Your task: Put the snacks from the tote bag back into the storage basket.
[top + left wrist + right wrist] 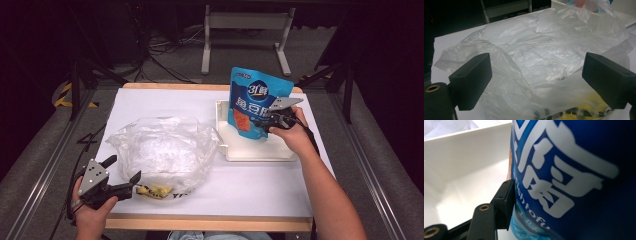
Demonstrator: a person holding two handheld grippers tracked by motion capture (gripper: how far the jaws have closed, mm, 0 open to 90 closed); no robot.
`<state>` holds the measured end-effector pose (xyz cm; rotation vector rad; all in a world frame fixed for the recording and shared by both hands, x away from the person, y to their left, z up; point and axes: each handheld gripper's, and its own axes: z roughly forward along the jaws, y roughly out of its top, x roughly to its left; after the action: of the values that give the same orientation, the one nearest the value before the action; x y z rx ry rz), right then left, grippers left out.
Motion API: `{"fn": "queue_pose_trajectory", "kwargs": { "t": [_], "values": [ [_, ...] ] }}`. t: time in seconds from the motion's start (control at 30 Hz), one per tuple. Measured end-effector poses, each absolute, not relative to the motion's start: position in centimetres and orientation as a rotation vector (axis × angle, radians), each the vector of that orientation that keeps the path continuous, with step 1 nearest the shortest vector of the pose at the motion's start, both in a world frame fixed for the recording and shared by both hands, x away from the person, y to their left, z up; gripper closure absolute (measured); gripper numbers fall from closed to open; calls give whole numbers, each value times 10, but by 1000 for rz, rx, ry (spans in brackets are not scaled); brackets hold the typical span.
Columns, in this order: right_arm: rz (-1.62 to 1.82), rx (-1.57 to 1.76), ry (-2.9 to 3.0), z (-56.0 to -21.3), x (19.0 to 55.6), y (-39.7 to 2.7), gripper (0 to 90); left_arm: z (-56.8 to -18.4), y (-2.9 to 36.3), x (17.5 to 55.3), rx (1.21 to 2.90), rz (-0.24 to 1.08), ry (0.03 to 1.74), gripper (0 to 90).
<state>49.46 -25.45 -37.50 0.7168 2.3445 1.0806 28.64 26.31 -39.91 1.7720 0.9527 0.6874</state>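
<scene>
Blue snack pouch (256, 102) held upright over the white tray (255, 152) at the counter's (165, 100) right side, lower edge at or just above the tray floor; contact not resolvable. Right gripper (267, 122) is clamped on the pouch's lower right part. Left gripper (122, 172) sits at the near left edge of the clear plastic bag (160, 150), jaws spread wide, holding nothing.

Step in hand, as judged: pouch is being carried from tray toward bag. Next move calls for the left gripper to catch the bag's rim and lift the mouth open, then the right to bring the pouch across and lower it in.

View notes: right gripper view gives the pouch (574, 170) print close up, one jaw flat against it, tray wall (466, 152) behind. Left gripper view gives the bag's (536, 50) crumpled folds between the spread jaws, and yellow print at its near edge. High view gives the overall layout.
</scene>
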Motion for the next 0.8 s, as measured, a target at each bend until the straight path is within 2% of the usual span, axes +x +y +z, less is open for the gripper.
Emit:
{"fn": "queue_pose_trajectory", "kwargs": {
  "t": [0.33, 0.47, 0.8],
  "values": [
    [1072, 724, 2346, -374, 493, -253, 386, -399, 263, 286, 1770, 684, 957, 102],
    [1087, 806, 2342, -373, 491, -253, 266, -399, 263, 286, 1769, 682, 958, 102],
    [1106, 845, 2297, -361, 482, -255, 179, -400, 263, 286, 1775, 685, 958, 102]
  ]
}}
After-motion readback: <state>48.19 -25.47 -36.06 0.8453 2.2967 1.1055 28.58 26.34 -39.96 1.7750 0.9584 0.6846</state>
